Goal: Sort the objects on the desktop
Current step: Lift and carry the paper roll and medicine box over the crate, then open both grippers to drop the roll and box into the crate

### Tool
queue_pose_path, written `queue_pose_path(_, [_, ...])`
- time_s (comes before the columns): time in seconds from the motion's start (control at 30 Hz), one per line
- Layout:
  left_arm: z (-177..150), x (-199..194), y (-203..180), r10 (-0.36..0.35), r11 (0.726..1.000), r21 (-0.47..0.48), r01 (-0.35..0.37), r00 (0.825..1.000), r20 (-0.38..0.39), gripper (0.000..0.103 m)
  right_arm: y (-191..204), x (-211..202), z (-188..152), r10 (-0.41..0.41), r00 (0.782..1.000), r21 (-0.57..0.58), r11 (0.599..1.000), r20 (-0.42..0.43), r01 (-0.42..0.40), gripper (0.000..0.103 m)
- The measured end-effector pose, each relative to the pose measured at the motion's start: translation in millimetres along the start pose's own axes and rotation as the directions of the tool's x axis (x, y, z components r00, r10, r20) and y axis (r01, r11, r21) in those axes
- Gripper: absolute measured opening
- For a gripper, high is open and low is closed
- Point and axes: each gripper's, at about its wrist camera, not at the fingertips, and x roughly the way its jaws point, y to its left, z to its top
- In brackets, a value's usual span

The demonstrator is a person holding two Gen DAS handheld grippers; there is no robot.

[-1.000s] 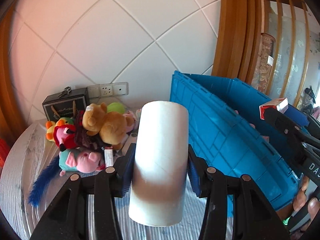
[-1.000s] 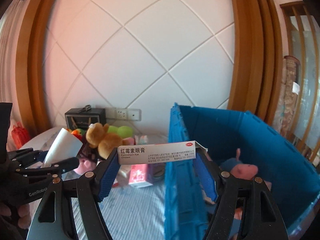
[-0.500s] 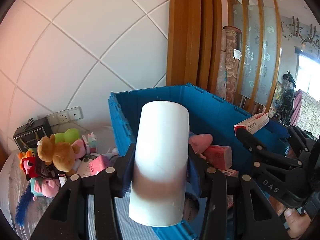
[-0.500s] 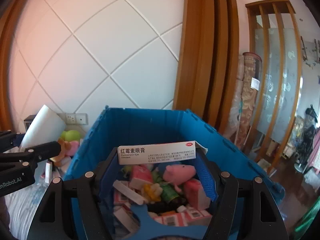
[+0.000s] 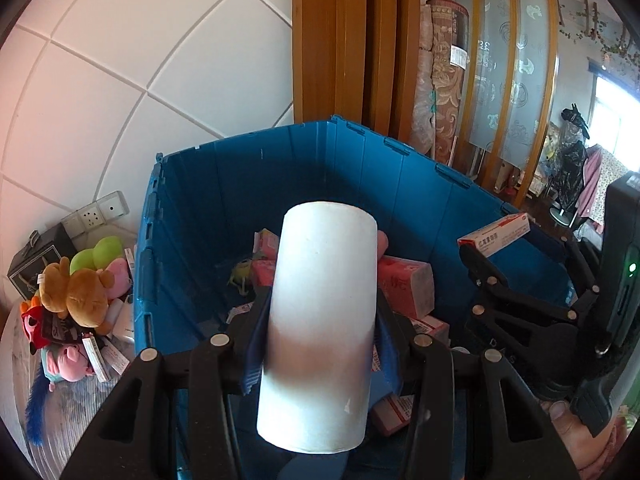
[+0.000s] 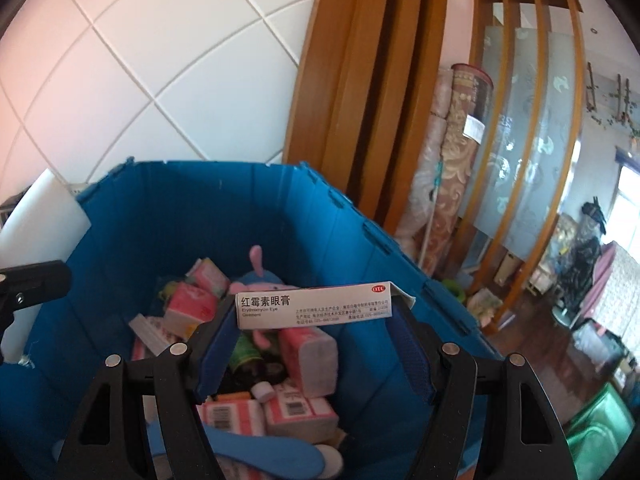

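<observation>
Both grippers swung from toy pile over to blue bin (image 5: 248,184).

Left wrist: left gripper (image 5: 318,344) clamped on white roll (image 5: 320,312), above bin interior. Let go low, toward open corner.

Right wrist: right gripper (image 6: 316,344) clamped on ointment box (image 6: 316,306), above bin clutter. Drop clear of roll.

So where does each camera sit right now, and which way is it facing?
Left wrist: on the left gripper, facing down into the blue bin; its fingers clamp a white roll; the right gripper and a fingertip show at right.
Right wrist: on the right gripper, facing into the bin; its fingers clamp an ointment box; left gripper's finger at left.
Shared: bin, roll, ointment box.
</observation>
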Motion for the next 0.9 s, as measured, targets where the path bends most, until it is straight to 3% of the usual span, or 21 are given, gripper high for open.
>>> queue_pose_path(0.07, [-1.2,6.5,-3.0,0.006,1.000,0.003,-0.006,1.000,-0.029,0.046,-5.8,0.9,-1.2,-0.004,1.000,0.006,1.000,0.003,0.004,0.073])
queue_pose_path(0.27, [-2.0,3.4,-7.6,0.029,0.999,0.019,-0.029,1.000,-0.006,0.048,-15.3,11.6,-6.6,-0.022,0.999,-0.001,1.000,-0.046,0.022,0.073])
queue_pose_path(0.43, [-2.2,0.2,-5.6,0.030,0.999,0.021,-0.030,0.999,0.010,0.066,-18.7,16.1,-7.8,-0.027,0.998,0.005,1.000,-0.059,0.028,0.075])
queue_pose_path(0.5, [-2.2,-0.7,-4.5,0.029,0.999,0.016,-0.030,0.999,0.017,0.066,-19.8,16.8,-7.9,-0.022,0.998,0.013,1.000,-0.061,0.023,0.087])
queue_pose_path(0.67, [-2.7,-1.7,-4.6,0.035,0.999,0.017,-0.035,0.999,0.021,0.066,-20.2,14.3,-7.9,-0.022,0.999,0.017,1.000,-0.049,0.023,0.103])
queue_pose_path(0.9, [-7.0,-15.5,0.4,0.026,1.000,-0.001,-0.026,0.997,0.075,0.066,-17.8,13.8,-10.0,-0.029,0.998,0.004,1.000,-0.053,0.030,0.103])
